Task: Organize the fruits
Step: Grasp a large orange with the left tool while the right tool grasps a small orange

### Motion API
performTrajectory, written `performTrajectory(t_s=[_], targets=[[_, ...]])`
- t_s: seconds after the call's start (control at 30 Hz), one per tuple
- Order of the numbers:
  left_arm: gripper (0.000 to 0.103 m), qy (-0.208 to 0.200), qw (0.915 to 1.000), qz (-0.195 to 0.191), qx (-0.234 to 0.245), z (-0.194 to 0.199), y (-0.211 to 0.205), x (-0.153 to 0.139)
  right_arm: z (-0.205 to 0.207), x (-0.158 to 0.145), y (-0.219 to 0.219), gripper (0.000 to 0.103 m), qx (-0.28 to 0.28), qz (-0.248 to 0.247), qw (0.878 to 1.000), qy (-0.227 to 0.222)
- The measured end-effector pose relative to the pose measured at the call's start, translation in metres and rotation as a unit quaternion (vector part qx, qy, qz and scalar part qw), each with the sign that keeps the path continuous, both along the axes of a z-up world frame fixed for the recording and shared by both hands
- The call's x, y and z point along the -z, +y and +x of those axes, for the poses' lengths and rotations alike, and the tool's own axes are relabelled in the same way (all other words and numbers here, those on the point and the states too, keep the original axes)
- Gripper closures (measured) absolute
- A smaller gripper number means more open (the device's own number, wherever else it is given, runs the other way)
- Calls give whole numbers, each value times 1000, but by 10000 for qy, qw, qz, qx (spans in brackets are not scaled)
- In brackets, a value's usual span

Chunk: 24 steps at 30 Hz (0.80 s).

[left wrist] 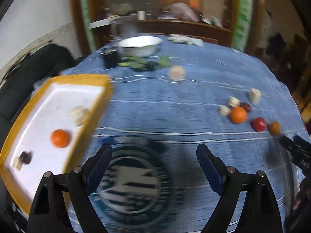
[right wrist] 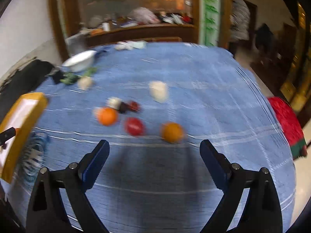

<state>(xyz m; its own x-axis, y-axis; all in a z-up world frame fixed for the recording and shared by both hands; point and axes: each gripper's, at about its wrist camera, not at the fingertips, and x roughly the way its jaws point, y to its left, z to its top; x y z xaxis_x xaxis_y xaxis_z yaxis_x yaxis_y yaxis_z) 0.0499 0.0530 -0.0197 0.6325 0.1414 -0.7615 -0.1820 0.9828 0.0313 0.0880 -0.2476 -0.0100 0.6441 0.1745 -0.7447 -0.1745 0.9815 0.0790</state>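
Note:
A yellow-rimmed white tray sits at the left of the blue tablecloth and holds an orange, a pale item and small dark and pale pieces. My left gripper is open and empty beside the tray. In the right wrist view, my right gripper is open and empty just short of an orange fruit, a red fruit and another orange. Pale and dark pieces lie behind them. The right gripper's tip also shows in the left wrist view.
A white bowl and green leaves stand at the table's far side. A round printed emblem marks the cloth under the left gripper. A red cloth hangs past the table's right edge. People stand at the far right.

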Motion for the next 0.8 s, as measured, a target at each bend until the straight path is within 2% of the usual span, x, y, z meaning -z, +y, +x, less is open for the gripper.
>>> performTrajectory(t_s=[0.13,0.37,0.4,0.43,0.5,0.57,0.63,0.67,0.73,0.8], targets=[[15,53,9993,-48,380,15,-29,6,10,11,-14,19,-3,39,9999,153],[15,12,9960,-145,886,47,-83,15,42,29,5,41,-269,-270,9987,323],[16,17,9956,-109,927,51,-89,17,48,32,7,52,-277,-305,9984,379],[19,16,9955,-82,947,57,-94,18,52,34,7,62,-290,-301,9982,423],[26,-33,9958,-38,917,68,-102,21,53,34,5,70,-275,-274,9985,393],[31,43,9961,-7,880,78,-108,26,54,34,2,70,-283,-167,9987,392],[48,161,9962,33,857,87,-112,33,53,34,-3,70,-249,-42,9989,391],[50,203,9961,32,853,89,-113,35,54,34,-4,70,-250,5,9989,394],[67,301,9959,51,850,93,-117,41,54,34,-6,70,-257,95,9988,398],[69,235,9961,98,850,90,-119,42,55,34,-8,70,-263,187,9987,405]])
